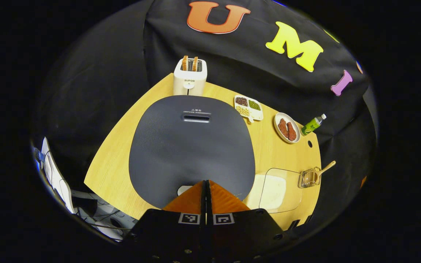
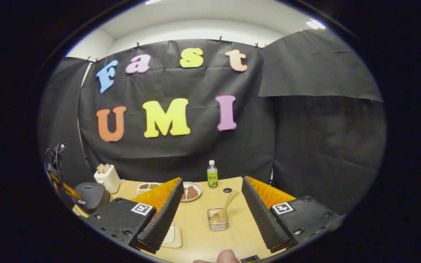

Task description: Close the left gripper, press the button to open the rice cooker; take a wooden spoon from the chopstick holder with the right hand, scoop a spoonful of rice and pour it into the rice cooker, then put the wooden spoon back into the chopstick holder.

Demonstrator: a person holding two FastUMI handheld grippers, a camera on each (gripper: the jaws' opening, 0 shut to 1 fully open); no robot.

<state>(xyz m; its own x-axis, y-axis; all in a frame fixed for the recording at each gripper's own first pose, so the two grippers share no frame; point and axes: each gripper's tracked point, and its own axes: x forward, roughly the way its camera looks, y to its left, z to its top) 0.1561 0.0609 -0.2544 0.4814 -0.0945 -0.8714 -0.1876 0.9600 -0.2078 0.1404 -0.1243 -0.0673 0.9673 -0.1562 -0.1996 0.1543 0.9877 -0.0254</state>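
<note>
The dark grey rice cooker has its lid down and lies right under my left gripper. That gripper is shut, fingertips together over the lid's front edge beside a pale button. The same cooker shows small at the far left of the right gripper view. A wooden spoon leans in the wire chopstick holder, straight ahead between the fingers of my right gripper, which is open and empty. The spoon and holder also sit at the table's right edge. A clear container of rice stands right of the cooker.
A white toaster with bread stands behind the cooker. A divided dish of beans, a plate of brown food and a green bottle line the back right. A fingertip shows at the bottom of the right gripper view.
</note>
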